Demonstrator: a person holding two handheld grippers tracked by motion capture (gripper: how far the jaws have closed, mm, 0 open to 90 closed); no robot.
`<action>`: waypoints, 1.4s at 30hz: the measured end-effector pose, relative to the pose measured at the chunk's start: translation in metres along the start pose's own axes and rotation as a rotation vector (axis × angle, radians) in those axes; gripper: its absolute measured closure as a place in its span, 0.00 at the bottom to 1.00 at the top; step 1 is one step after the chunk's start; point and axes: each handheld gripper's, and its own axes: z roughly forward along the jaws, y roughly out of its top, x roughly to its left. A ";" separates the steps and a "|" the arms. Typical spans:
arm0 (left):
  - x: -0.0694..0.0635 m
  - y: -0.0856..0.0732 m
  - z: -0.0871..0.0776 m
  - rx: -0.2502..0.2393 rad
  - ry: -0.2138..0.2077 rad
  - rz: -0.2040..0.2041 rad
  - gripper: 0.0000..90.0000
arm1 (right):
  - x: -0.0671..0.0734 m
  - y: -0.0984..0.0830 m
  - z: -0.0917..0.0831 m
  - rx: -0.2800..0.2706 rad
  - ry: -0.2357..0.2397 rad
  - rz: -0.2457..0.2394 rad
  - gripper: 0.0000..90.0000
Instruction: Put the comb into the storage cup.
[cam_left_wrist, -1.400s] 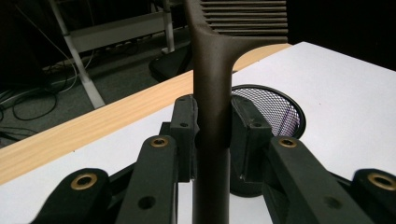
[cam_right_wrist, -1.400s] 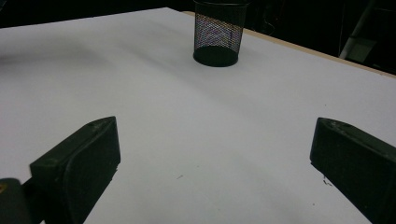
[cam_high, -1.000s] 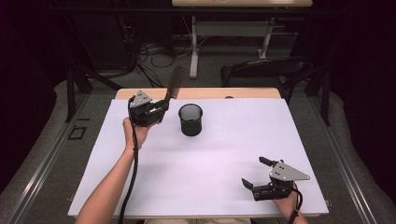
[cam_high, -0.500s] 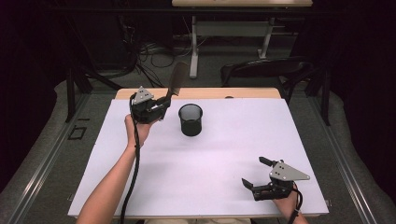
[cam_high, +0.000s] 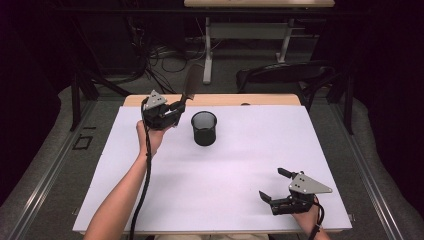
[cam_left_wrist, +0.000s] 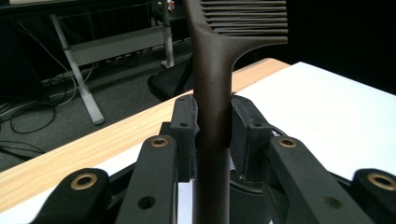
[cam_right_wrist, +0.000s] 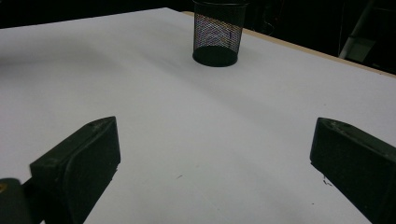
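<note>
A: The left gripper (cam_high: 176, 106) is clamped on the comb (cam_left_wrist: 212, 93) by its handle, teeth end raised, just left of the mesh cup (cam_high: 204, 128); how should it go in?

B: Carry it over the cup's rim, handle straight down, lower slowly; let go once inside.

A: And the right gripper (cam_high: 274, 186)?

B: Jaws wide apart, holding nothing, resting well away from the cup toward the table's (cam_high: 240, 170) near edge.

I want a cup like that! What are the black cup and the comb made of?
The cup looks like black wire mesh, likely metal: light shows through its walls. The comb, clamped in the left gripper, looks like dark matte plastic, smooth and moulded, though that is uncertain.
</note>
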 end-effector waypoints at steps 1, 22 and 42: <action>-0.001 0.001 0.000 -0.003 0.001 -0.004 0.81 | 0.000 0.000 0.000 0.000 0.000 0.002 0.01; -0.004 0.009 0.008 -0.028 -0.002 -0.013 0.81 | 0.000 0.000 0.000 -0.004 -0.001 0.003 0.01; -0.010 0.015 0.017 -0.057 -0.005 -0.026 0.81 | -0.001 0.000 0.000 -0.005 -0.002 0.001 0.01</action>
